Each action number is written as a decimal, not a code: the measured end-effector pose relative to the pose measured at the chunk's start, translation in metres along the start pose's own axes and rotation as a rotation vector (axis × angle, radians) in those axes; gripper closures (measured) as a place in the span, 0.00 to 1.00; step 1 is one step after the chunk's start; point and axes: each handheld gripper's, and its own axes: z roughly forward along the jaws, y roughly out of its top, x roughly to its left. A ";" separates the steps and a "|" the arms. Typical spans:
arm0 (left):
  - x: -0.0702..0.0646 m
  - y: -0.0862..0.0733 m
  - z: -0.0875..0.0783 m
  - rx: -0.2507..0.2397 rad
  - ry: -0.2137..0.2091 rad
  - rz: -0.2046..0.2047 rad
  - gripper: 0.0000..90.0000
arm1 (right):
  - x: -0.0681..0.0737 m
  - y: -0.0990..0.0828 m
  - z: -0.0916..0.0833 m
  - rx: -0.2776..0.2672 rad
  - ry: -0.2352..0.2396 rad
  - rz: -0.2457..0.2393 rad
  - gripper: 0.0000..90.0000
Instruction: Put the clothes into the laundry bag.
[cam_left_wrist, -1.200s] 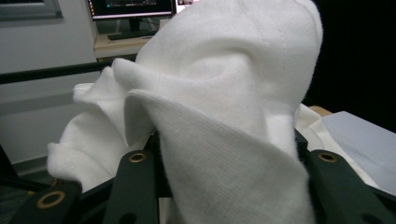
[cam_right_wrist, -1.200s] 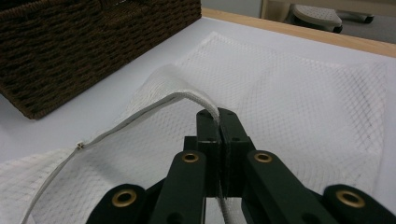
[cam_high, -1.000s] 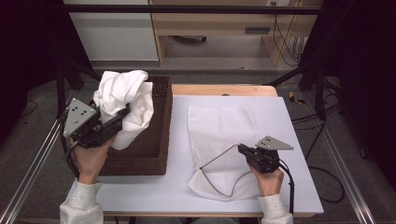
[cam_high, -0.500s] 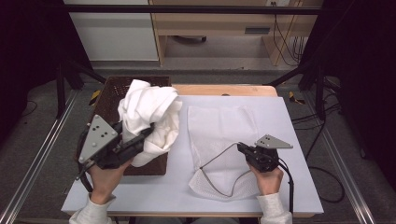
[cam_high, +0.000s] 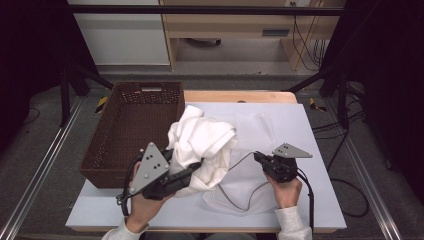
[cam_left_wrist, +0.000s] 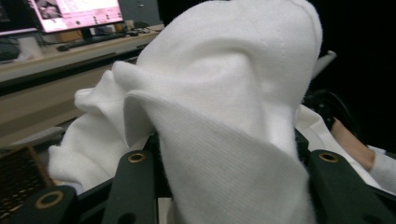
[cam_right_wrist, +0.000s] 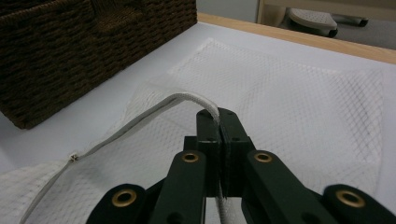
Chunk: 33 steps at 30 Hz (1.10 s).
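A bundled white cloth (cam_high: 202, 140) hangs above the white table (cam_high: 320, 200), just right of the brown wicker basket (cam_high: 150, 88). My left gripper (cam_high: 192, 171) is shut on the cloth's lower part. In the left gripper view the cloth (cam_left_wrist: 224, 93) bulges up between the two black jaws of the left gripper (cam_left_wrist: 229, 186). A white mesh bag (cam_high: 260, 125) lies flat on the table. My right gripper (cam_high: 257, 157) is shut on the bag's corded rim and holds it a little off the table. In the right gripper view the right gripper (cam_right_wrist: 218, 114) pinches the rim (cam_right_wrist: 154, 109) over the mesh bag (cam_right_wrist: 289, 102).
The basket (cam_right_wrist: 70, 51) stands at the table's left, its inside empty. A wooden strip (cam_high: 240, 96) runs along the table's far edge. Metal rails (cam_high: 35, 185) flank the table. A monitor (cam_left_wrist: 74, 14) sits on a desk far behind the cloth.
My left gripper has carried the white cloth from over the basket to the right and nearer the person, up to the mesh bag's left edge. The right gripper has stayed put.
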 end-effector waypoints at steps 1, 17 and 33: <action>-0.005 -0.003 0.004 0.010 -0.027 -0.006 0.59 | -0.001 0.000 0.001 0.001 -0.002 0.000 0.99; -0.049 -0.045 0.048 0.147 -0.213 -0.013 0.59 | -0.007 0.001 0.005 -0.016 -0.017 0.015 0.99; -0.072 -0.096 0.109 0.377 -0.234 0.022 0.58 | -0.003 -0.002 0.006 -0.004 -0.021 0.001 0.99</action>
